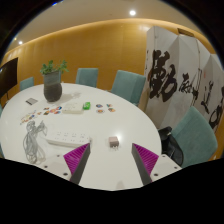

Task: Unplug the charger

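A small boxy charger [113, 143] stands on the white oval table [100, 125], just ahead of my fingers and roughly midway between them. To its left lies a white power strip [63, 134] with a tangle of white cables [35, 137] beside it. I cannot see whether the charger is joined to the strip. My gripper [111, 161] is open, its magenta pads [77, 155] wide apart with only bare tabletop between them. It touches nothing.
A potted plant [52, 82] stands at the table's far left. Small items, one of them green [87, 105], lie in the middle. Teal chairs [127, 85] ring the table. A white banner with black calligraphy [180, 85] hangs at the right.
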A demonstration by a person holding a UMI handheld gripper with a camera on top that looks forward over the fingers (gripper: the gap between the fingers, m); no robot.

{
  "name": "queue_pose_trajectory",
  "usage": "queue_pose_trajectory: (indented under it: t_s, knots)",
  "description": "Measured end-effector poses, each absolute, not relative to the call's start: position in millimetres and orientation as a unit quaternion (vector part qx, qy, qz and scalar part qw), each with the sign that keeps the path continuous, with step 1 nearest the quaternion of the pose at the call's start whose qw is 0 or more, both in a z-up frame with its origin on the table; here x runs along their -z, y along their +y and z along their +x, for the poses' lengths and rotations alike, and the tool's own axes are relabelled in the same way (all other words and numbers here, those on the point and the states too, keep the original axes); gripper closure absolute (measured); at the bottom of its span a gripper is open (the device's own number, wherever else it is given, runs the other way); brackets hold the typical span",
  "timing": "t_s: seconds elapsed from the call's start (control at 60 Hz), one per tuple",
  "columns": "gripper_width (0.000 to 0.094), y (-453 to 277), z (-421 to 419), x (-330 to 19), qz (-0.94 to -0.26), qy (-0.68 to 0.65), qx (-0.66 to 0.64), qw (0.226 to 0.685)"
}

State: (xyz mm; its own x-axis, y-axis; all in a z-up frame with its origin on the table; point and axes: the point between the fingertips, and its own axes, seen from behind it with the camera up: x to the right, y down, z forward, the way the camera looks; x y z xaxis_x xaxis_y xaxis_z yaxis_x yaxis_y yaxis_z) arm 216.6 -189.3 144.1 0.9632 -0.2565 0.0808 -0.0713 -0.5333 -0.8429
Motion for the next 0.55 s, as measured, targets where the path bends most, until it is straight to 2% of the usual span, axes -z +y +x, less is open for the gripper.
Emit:
queue_pose_trajectory:
  t_s: [0.267,0.55]
  knots:
    - [0.0064,-295.4,176.7,-190.7,-0.864,0.073,0.115,0.485]
    - [0.0063,-330.8,168.1,-208.3,-0.859,0.08,0.112,0.493]
